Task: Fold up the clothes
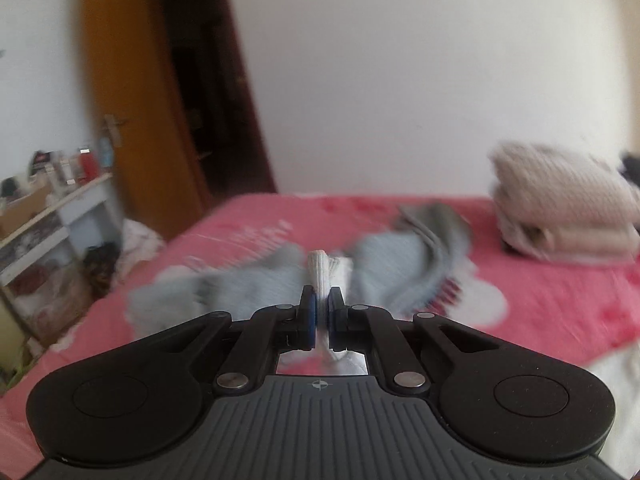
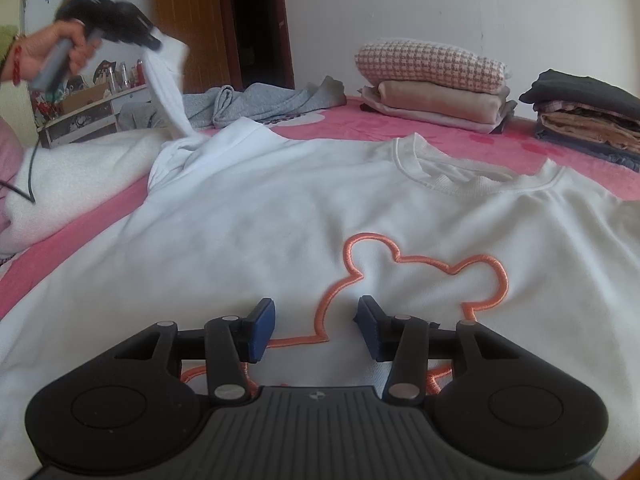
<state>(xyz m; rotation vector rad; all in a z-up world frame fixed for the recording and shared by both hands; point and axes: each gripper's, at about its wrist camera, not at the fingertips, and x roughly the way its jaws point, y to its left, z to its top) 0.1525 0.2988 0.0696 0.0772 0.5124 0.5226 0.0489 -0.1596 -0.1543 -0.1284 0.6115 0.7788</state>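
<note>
Right wrist view, we list: white sweatshirt (image 2: 280, 216) spread flat on the pink bed (image 2: 60, 248), filling the frame's centre; right hand-held gripper (image 2: 316, 326) above its orange outline, jaws half apart, empty. Upper left, left hand-held gripper (image 2: 154, 42) clamps the raised sleeve (image 2: 168, 92).

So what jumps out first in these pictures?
The white sweatshirt with an orange mouse outline fills the pink bed. At far left, the left gripper lifts its sleeve high; the right gripper hovers open over the outline. Folded piles sit behind.
</note>
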